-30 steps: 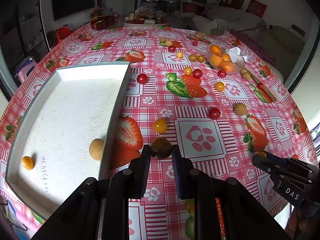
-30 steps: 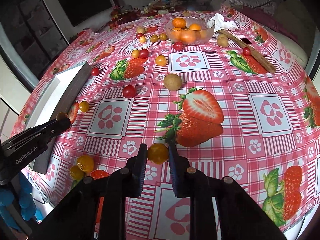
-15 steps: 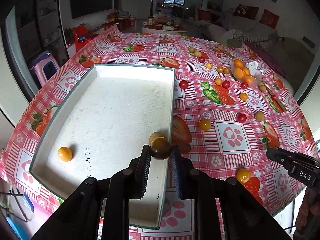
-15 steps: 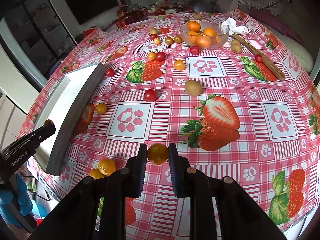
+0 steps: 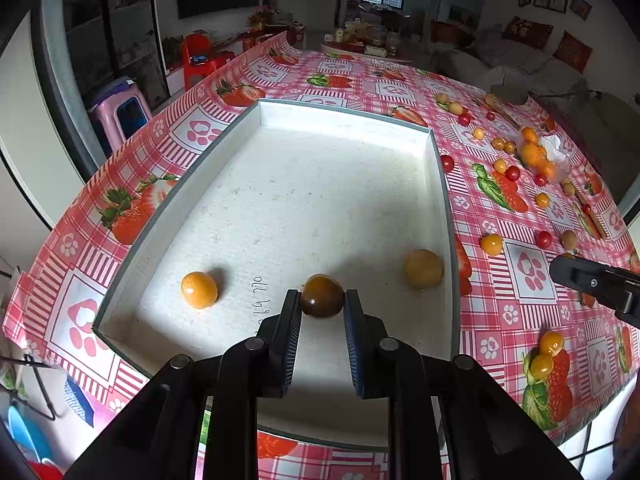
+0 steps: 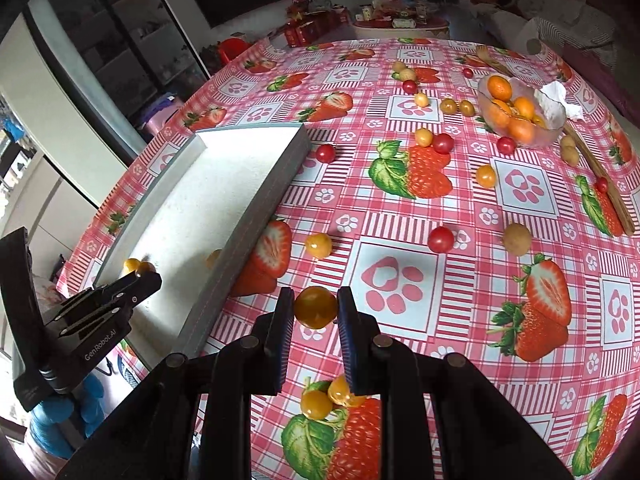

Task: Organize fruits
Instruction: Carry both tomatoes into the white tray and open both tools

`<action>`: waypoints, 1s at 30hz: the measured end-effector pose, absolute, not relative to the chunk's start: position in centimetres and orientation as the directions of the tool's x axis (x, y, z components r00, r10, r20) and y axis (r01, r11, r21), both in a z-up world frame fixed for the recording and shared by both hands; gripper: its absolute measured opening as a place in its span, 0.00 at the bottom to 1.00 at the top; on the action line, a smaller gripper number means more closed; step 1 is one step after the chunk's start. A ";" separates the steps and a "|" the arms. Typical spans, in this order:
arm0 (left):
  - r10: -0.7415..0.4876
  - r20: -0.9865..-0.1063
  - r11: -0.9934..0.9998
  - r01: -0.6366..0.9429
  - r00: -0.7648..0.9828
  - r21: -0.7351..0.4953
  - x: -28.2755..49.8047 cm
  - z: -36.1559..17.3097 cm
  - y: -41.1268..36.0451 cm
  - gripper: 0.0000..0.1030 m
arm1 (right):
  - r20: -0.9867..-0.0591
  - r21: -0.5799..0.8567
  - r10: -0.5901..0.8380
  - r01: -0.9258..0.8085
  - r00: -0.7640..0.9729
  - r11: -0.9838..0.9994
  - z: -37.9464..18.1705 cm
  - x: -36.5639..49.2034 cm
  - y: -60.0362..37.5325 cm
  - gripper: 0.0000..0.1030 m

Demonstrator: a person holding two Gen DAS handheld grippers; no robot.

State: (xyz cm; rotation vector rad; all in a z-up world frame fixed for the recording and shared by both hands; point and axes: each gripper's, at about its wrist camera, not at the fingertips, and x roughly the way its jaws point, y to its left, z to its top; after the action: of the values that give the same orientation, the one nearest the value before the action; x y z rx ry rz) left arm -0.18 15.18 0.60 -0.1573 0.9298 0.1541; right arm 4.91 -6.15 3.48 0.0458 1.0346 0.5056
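My left gripper [image 5: 322,300] is shut on a dark brown-orange tomato [image 5: 322,295] and holds it above the near part of the white tray [image 5: 438,168]. In the tray lie an orange tomato [image 5: 199,290] and a tan round fruit [image 5: 423,268]. My right gripper [image 6: 315,307] is shut on a yellow-orange tomato [image 6: 315,306], held above the tablecloth just right of the tray [image 6: 280,172]. The left gripper also shows in the right wrist view [image 6: 138,276].
Several red and yellow tomatoes [image 6: 441,239] and a tan fruit [image 6: 517,239] are scattered over the strawberry tablecloth. A glass bowl of oranges [image 6: 520,114] and a wooden stick [image 6: 596,168] stand at the far right. Two yellow tomatoes [image 6: 316,404] lie near the front edge.
My left gripper has carried its dark tomato leftward from the tablecloth to over the tray. My right gripper has lifted and moved left toward the tray with its tomato.
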 end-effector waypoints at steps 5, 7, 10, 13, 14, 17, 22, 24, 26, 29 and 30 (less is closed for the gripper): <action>0.076 -0.814 0.973 -0.221 0.575 -0.065 -0.2 -0.1 16.6 0.23 | -0.815 0.273 0.447 -0.437 0.368 0.857 3.8 6.5 -2.0 0.23; 0.082 -0.817 0.972 -0.226 0.571 -0.061 -0.2 -0.3 17.0 0.22 | -0.818 0.268 0.452 -0.461 0.355 0.846 3.8 7.1 -0.3 0.23; 0.084 -0.820 0.972 -0.227 0.566 -0.056 -0.1 -0.6 17.4 0.22 | -0.824 0.251 0.453 -0.498 0.340 0.830 3.8 7.9 2.3 0.23; 0.087 -0.822 0.973 -0.224 0.562 -0.050 0.1 -0.8 17.5 0.23 | -0.832 0.236 0.451 -0.529 0.323 0.815 3.4 8.5 4.6 0.23; 0.087 -0.822 0.974 -0.221 0.562 -0.048 0.1 -0.8 17.4 0.23 | -0.837 0.233 0.448 -0.536 0.314 0.812 3.1 8.8 5.2 0.23; 0.094 -0.822 0.976 -0.216 0.562 -0.036 0.2 -0.9 17.4 0.22 | -0.855 0.225 0.431 -0.542 0.289 0.810 2.0 9.6 6.7 0.23; 0.100 -0.823 0.976 -0.217 0.559 -0.029 0.4 -1.1 17.3 0.22 | -0.877 0.201 0.398 -0.548 0.270 0.812 0.6 10.3 8.0 0.23; 0.107 -0.823 0.977 -0.215 0.558 -0.018 0.5 -1.1 17.2 0.23 | -0.883 0.191 0.387 -0.549 0.266 0.814 0.2 10.5 8.3 0.23; 0.112 -0.823 0.977 -0.211 0.557 -0.009 0.6 -1.2 17.0 0.23 | -0.887 0.185 0.379 -0.551 0.263 0.814 -0.2 10.7 8.6 0.23; 0.119 -0.824 0.979 -0.206 0.554 0.002 0.7 -1.2 16.9 0.23 | -0.892 0.159 0.362 -0.561 0.271 0.812 -0.3 10.7 9.1 0.23; 0.120 -0.824 0.979 -0.205 0.553 0.005 0.7 -1.2 16.8 0.23 | -0.893 0.158 0.361 -0.565 0.268 0.810 -0.4 10.7 9.3 0.23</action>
State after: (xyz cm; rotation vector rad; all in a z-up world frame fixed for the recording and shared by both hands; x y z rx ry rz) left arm 0.72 16.85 -1.19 -0.0952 0.9660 0.1921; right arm 10.67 9.25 -0.42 -0.2068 1.1398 0.6308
